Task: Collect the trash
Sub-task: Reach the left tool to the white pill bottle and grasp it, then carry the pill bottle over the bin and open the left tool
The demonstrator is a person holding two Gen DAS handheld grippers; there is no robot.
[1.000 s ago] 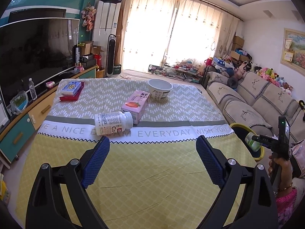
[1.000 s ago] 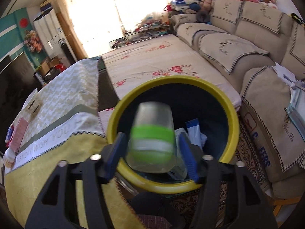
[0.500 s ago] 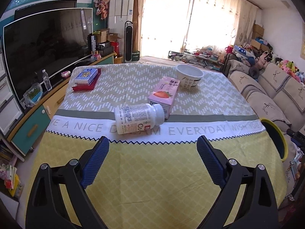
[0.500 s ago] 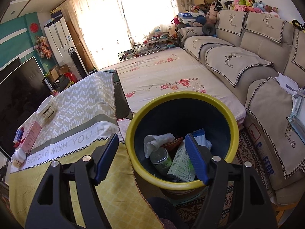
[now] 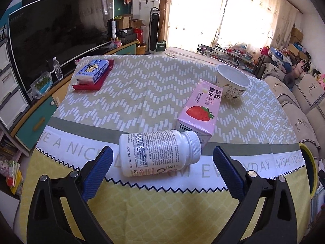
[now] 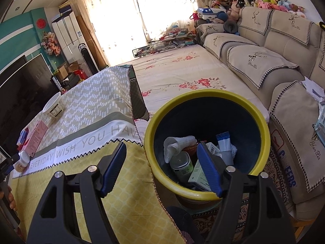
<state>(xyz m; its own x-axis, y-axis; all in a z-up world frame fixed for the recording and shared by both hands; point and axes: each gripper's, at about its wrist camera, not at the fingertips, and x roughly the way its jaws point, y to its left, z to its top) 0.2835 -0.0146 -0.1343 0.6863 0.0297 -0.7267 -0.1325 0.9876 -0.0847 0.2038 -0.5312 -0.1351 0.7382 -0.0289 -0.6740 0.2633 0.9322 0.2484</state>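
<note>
A white pill bottle point(image 5: 158, 152) lies on its side on the tablecloth, cap to the right. My left gripper point(image 5: 162, 169) hovers just in front of it, its jaws opening wide, and the pads do not touch the bottle. Behind the bottle lie a pink strawberry milk carton point(image 5: 200, 109) and a white paper bowl point(image 5: 233, 83). My right gripper point(image 6: 160, 167) stands open and empty over the near rim of the yellow-rimmed bin point(image 6: 205, 95). The green-banded cup point(image 6: 181, 164) lies inside the bin with other trash. The bottle point(image 6: 21, 160), carton point(image 6: 36, 138) and bowl point(image 6: 53, 105) also show at the left of the right wrist view.
A tissue pack on a red tray point(image 5: 92, 74) sits at the table's far left. A TV point(image 5: 54, 30) stands along the left wall. A beige sofa point(image 6: 284, 65) and a floral-covered platform point(image 6: 182, 77) lie beyond the bin. The bin's rim point(image 5: 308, 168) shows at the table's right edge.
The left gripper moved forward and down toward the pill bottle and opened wider. The right gripper let go of the green-banded cup, which now lies in the bin, and lifted slightly.
</note>
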